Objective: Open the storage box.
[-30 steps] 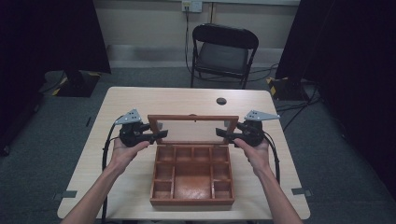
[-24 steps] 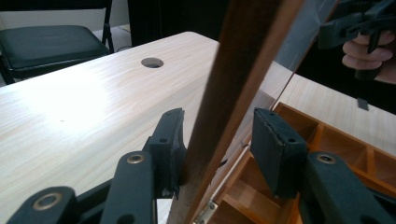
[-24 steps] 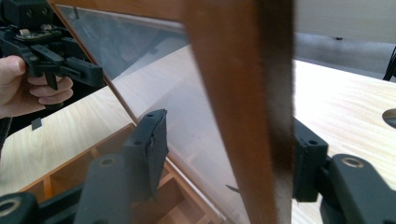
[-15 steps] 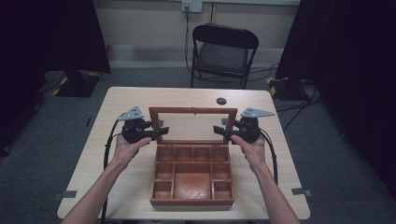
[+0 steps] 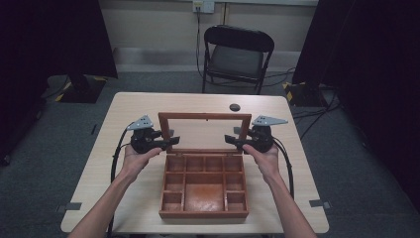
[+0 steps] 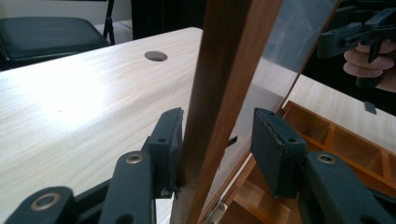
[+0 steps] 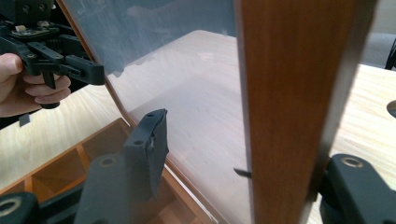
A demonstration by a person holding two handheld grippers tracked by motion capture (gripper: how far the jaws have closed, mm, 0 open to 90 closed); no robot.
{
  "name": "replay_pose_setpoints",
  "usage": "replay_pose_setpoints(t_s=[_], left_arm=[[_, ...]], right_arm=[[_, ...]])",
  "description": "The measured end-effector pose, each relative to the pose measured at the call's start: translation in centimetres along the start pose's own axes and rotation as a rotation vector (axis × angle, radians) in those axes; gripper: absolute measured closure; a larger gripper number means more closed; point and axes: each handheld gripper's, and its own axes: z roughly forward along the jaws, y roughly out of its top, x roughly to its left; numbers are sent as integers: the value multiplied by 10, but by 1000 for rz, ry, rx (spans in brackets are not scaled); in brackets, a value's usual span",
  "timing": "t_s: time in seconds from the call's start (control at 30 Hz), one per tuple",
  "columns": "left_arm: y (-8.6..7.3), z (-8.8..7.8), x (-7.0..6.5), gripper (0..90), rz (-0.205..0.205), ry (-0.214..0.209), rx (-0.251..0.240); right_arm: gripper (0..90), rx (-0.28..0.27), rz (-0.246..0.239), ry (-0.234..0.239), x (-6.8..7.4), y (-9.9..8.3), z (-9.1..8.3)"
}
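Wooden compartment box (image 5: 204,186) sits on the desk (image 5: 148,104), near the person's edge, its glass-paned lid (image 5: 204,133) raised to about upright at the far side.

Left claw (image 5: 171,141) straddles the lid's left frame rail (image 6: 219,93): one jaw touches the wood, the other stands off it, so it is spread, not clamped. Right claw (image 5: 233,140) brackets the right frame rail (image 7: 289,102) the same way, one jaw against the rail's outer side, the inner jaw apart from the wood behind the glass; released, guiding only.

Step in hand, as judged: swinging the lid on its hinges, steadied from both sides. Opening or closing cannot be told.

Next move calls for both claws travelling together along the hinge arc, even pressure on each rail, no twisting of the frame.

Small dark round object (image 5: 235,107) lies beyond the box; folding chair (image 5: 236,54) behind the desk.
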Motion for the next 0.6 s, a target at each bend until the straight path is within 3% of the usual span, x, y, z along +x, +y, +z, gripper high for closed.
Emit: replay_pose_setpoints(t_s=[0.33, 0.6], left_arm=[[-5, 2, 0, 540, -9, 13, -8], [-9, 5, 1, 542, -3, 24, 14]], right_arm=[[437, 7, 13, -7, -6, -10, 4], [434, 44, 15, -9, -9, -17, 10]])
